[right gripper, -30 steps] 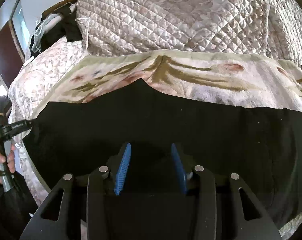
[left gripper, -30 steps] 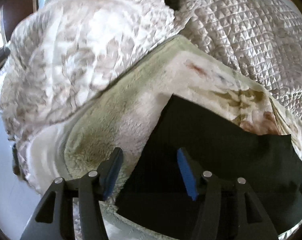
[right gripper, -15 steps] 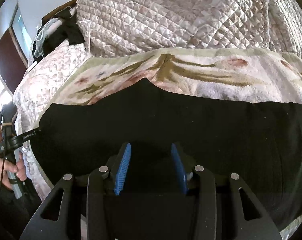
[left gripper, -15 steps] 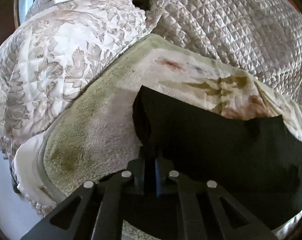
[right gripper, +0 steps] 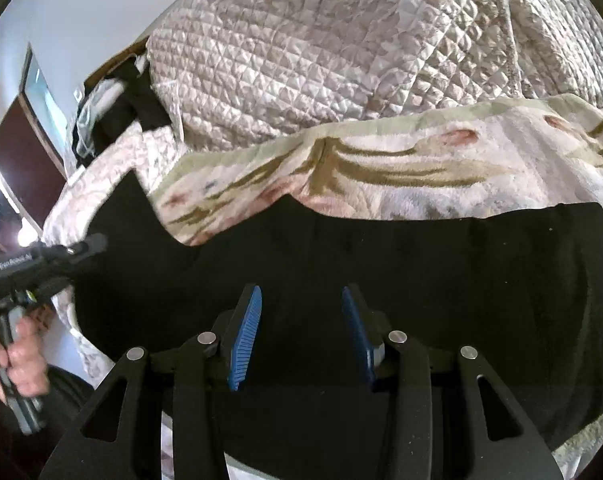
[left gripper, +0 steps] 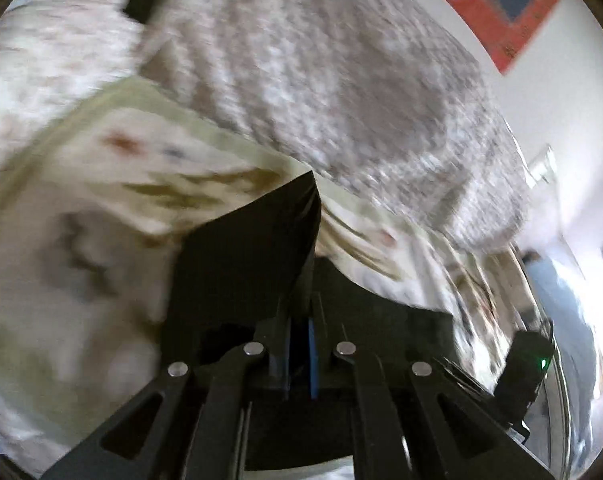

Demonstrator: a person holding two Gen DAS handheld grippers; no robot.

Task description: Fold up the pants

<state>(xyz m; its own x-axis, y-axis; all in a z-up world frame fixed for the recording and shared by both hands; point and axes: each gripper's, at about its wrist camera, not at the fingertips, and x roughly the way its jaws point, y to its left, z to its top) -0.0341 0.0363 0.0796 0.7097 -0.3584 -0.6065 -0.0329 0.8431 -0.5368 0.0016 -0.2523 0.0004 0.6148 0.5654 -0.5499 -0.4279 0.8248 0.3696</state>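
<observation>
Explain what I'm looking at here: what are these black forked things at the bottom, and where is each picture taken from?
They are hand-held tongs, one in each of a person's hands, each with a camera looking along its two fingers. The left view shows the left tongs shut on an edge of the black pants, lifting it; that picture is blurred. The right view shows the right tongs open over the pants, gripping nothing, and at its left edge the person's hand holding the other tool. The pants lie on a floral blanket on a bed, with a quilt behind.

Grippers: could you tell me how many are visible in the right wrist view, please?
2: the right gripper at bottom centre over the pants, jaws apart, and the left gripper at the left edge, gripping the pants.
</observation>
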